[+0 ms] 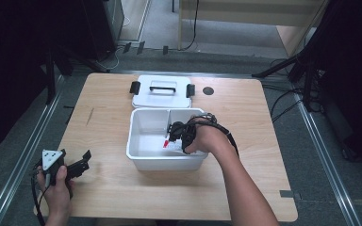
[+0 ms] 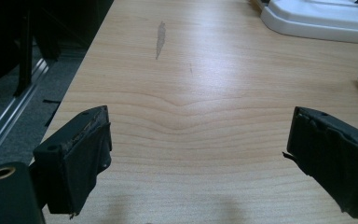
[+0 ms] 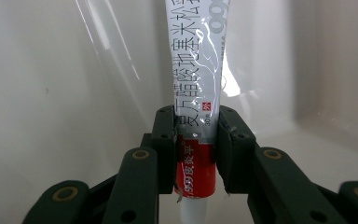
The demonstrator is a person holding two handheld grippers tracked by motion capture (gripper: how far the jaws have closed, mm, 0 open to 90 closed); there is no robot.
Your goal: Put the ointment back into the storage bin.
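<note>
A white plastic box [image 1: 139, 156] stands open in the middle of the wooden table. My right gripper [image 1: 172, 136] reaches down into it and is shut on a white and red tube [image 3: 198, 93] printed with black characters. In the right gripper view the two black jaws press the tube's lower part, above its red band, and the box's white inner wall [image 3: 51, 93] lies behind. My left gripper [image 1: 78, 165] rests low at the table's front left, open, its wide-apart fingers [image 2: 79, 163] holding nothing over bare wood.
The box's white lid [image 1: 162, 92] with a handle and two black latches lies flat just behind the box, its edge seen as the lid [image 2: 321, 21] in the left gripper view. A dark round mark [image 1: 208, 91] sits right of it. A scuff [image 2: 160, 39] marks the wood.
</note>
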